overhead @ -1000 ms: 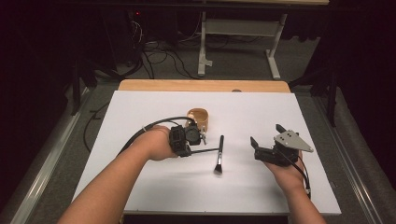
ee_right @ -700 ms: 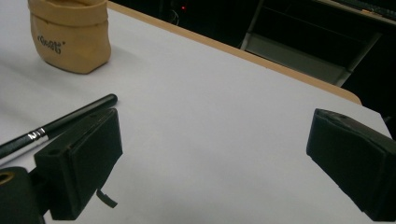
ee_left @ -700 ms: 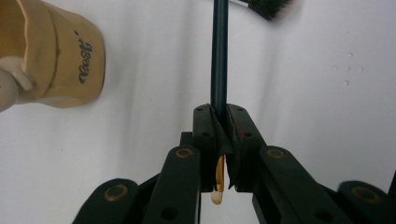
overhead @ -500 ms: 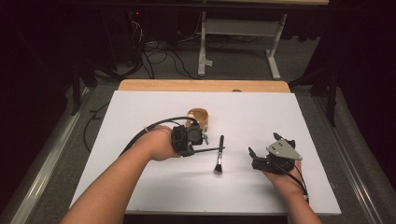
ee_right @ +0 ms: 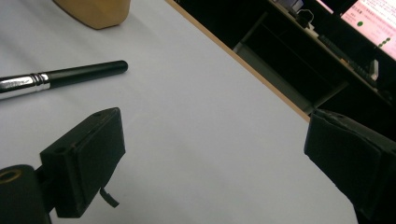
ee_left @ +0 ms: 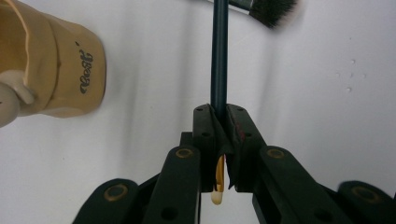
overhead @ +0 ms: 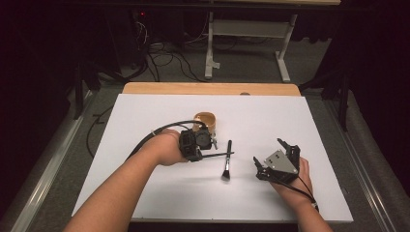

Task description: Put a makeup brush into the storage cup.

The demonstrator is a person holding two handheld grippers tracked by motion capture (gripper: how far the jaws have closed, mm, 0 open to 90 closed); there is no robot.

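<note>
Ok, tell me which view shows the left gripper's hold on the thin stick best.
The left gripper view: its jaws clamp the thin stick up close. The high view shows the stick small, jutting from the left gripper.

Both grippers are black — the left gripper [overhead: 196,144] trails a black cable, the right gripper [overhead: 279,158] carries a grey three-cornered plate; forearms bare.

The tan mug [ee_left: 51,65] bears dark script lettering on its side that seems to read "Best".
</note>
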